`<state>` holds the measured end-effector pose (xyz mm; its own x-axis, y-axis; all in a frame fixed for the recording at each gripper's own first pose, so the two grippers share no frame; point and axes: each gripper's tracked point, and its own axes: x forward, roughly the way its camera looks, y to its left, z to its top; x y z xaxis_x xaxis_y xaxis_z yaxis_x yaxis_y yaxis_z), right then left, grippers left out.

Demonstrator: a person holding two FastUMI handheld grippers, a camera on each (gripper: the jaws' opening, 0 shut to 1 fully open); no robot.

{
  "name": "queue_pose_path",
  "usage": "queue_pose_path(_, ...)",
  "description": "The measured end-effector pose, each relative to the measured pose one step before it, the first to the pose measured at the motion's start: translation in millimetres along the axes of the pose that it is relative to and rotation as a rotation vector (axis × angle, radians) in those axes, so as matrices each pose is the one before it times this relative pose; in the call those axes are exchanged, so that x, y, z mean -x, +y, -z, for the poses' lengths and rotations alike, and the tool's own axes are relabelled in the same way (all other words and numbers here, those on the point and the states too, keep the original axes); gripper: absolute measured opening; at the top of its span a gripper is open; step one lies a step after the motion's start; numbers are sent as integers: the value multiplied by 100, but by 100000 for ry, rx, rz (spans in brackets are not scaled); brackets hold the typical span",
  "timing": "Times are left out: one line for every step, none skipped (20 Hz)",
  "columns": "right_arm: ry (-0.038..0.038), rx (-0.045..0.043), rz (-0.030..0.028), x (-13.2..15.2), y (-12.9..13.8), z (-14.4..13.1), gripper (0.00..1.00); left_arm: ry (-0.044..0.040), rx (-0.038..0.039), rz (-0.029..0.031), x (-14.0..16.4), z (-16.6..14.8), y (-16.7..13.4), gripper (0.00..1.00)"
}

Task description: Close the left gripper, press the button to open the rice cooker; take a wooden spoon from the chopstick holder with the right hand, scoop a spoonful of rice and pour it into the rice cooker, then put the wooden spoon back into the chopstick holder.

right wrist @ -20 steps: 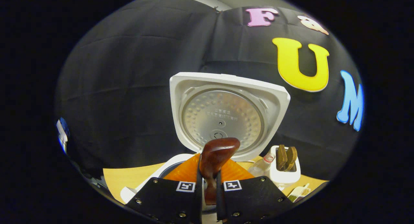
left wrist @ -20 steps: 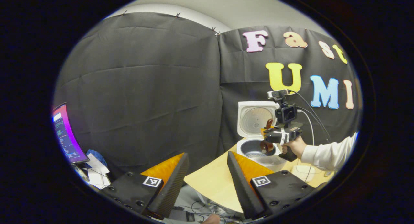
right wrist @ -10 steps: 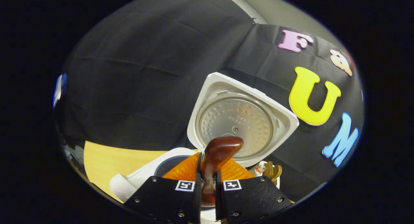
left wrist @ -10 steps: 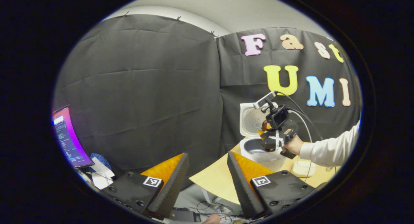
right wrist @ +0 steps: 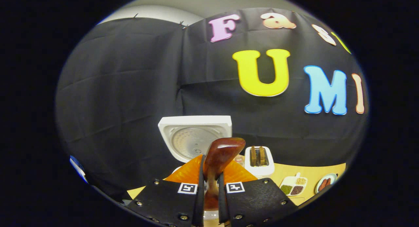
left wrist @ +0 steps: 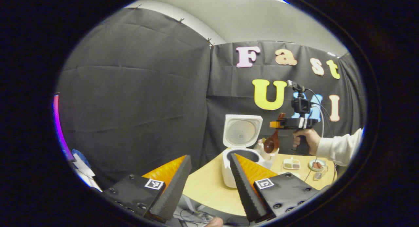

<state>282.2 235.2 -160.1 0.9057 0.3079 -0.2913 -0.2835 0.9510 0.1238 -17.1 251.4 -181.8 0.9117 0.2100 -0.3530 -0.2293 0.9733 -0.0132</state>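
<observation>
Right gripper view: wooden spoon (right wrist: 218, 161) clamped upright between right tongs (right wrist: 209, 178); left tongs (left wrist: 209, 164) apart.

I count one rice cooker (left wrist: 236, 156), lid up, right of centre in my left gripper view. One wooden spoon (right wrist: 218, 161) sits low at the centre of my right gripper view, and one chopstick holder (right wrist: 259, 163) stands just right of it with two wooden handles (right wrist: 257, 156) poking from its top. On the table (left wrist: 204, 191) I see one divided tray (right wrist: 292, 186) with what look like four compartments, and one small plate (right wrist: 325, 182) at the lower right. Two grippers: my left gripper (left wrist: 209, 166) and the right gripper (left wrist: 276, 124). One hand (left wrist: 306, 139) shows there.
</observation>
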Motion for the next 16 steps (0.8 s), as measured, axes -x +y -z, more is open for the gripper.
queue_pose_path(-1017, -388, 2767, 1740, -1865, -494, 18, -455, 1109, 2055, -576, -6, -577, 86)
queue_pose_path(-574, -406, 2637, 1798, -2010, -479, 17, 44, 331, 1010, -556, -45, -386, 84)
queue_pose_path(-1022, -795, 2222, 1693, -2138, -494, 18, 157, 134, 1219, -393, -82, -533, 84)
queue_pose_path(-797, -1509, 2266, 1365, -2251, -337, 17, -1374, 190, 874, -560, -661, -763, 84)
queue_pose_path(-210, -2566, 2099, 1309, -2326, -121, 17, -1190, -46, 1152, -160, -665, -811, 84)
queue_pose_path(-290, -2926, 2118, 1243, -2426, -23, 17, -308, -513, 1223, -38, -336, -1103, 84)
queue_pose_path(-460, -2950, 2064, 1055, -2640, -50, 17, -224, -865, 878, -78, -78, -1261, 84)
queue_pose_path(-281, -2509, 1844, 831, -2574, 5, 17, -82, -1143, 660, -317, -154, -1340, 84)
queue_pose_path(-39, -1973, 1942, 842, -2736, 168, 18, -160, -941, 238, -125, -82, -1432, 84)
queue_pose_path(477, -1604, 2295, 463, -2925, 400, 17, 88, -856, -93, -170, 106, -1405, 84)
queue_pose_path(1190, -2270, 2441, 583, -3046, 531, 17, 1179, -741, -595, -222, 199, -1448, 84)
queue_pose_path(959, -2920, 1853, 448, -2940, 488, 17, 1171, -358, -430, 129, 422, -1576, 84)
queue_pose_path(769, -2786, 1749, 355, -2946, 237, 17, 753, -53, -131, 65, 163, -1642, 84)
queue_pose_path(1019, -3294, 1334, -106, -2735, 536, 17, 1187, -47, -402, -13, 253, -1541, 84)
queue_pose_path(1528, -3487, 1535, -365, -2536, 770, 22, 1618, -135, -1108, -23, 324, -1366, 84)
queue_pose_path(1434, -3479, 1190, -352, -2348, 585, 18, 922, 228, -1031, 89, 93, -1132, 84)
